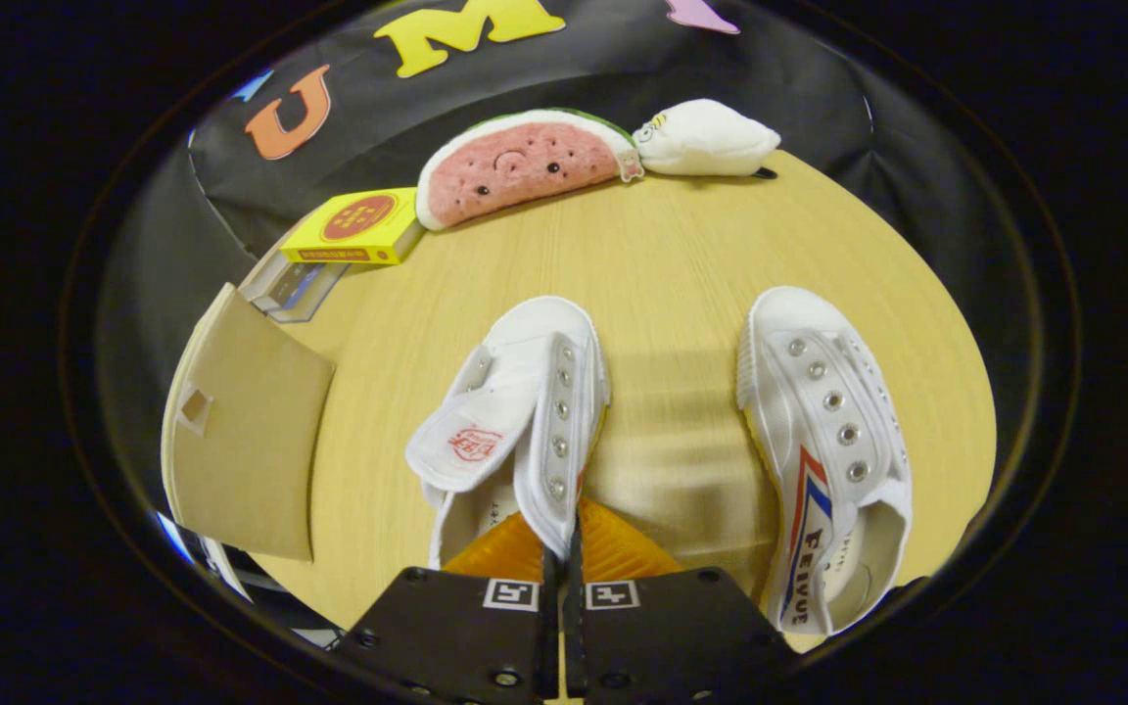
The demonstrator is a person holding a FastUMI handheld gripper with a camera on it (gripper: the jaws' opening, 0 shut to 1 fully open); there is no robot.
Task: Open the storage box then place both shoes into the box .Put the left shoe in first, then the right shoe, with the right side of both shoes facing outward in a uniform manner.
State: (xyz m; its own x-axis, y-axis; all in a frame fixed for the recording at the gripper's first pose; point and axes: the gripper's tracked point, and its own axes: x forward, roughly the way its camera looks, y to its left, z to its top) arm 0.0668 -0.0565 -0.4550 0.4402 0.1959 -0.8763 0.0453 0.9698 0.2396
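Note:
Two white canvas shoes lie on the round wooden table (681, 245), toes pointing away from me. The left-hand shoe (535, 372) has its tongue folded out to the left, and a row of metal eyelets runs down its right flap. My gripper (564, 553) is shut on the near end of that flap, with the thin canvas edge pinched between both fingers. Whether the shoe is off the table I cannot tell. The right-hand shoe (819, 421), with a red and blue stripe on its side, lies apart to the right of the fingers. A brown cardboard storage box (241, 441) stands at the table's left edge, its flat panel facing me.
A yellow box (358, 227) rests on a clear plastic case (290, 286) beyond the cardboard box. A watermelon-slice plush (520, 166) and a white plush (706, 137) lie along the far edge. Bare tabletop runs between the shoes and beyond them.

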